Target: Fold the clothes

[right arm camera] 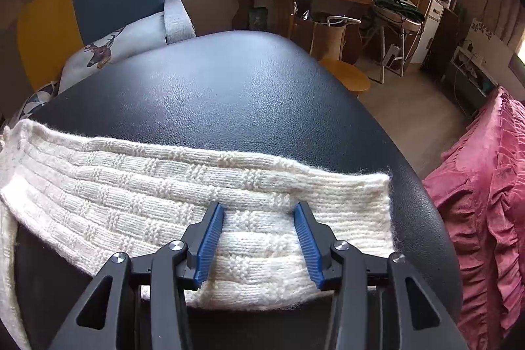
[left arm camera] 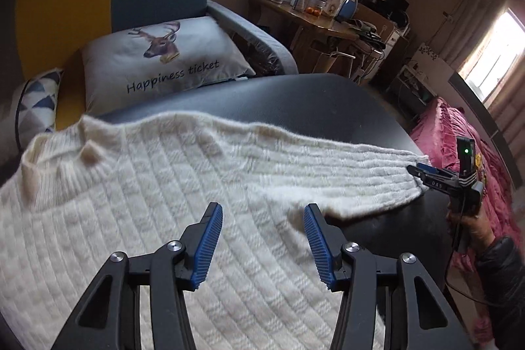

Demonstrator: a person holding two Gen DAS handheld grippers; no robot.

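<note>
A cream knitted sweater is spread flat on the dark padded bench, its collar toward the far left and one sleeve stretched out to the right, ending in a cuff just short of the bench's right edge. The long axis of that sleeve runs left to right across the bench.

The right tongs are set over the sleeve close to the cuff, jaws released and standing apart; the knit is seen between the blue pads, but no pressing on it is seen, so nothing is grasped. In the left wrist view the same tongs are seen at the cuff end, carried by a hand in a dark sleeve. The left tongs are held above the sweater's body near the armpit, also released and empty.

The sleeve is judged the part to be folded next, and the right tongs are much the nearer. A fold would be made by carrying the cuff leftward along the sleeve's own axis, onto the body. A pillow with a deer print lies beyond, on a sofa.
</note>
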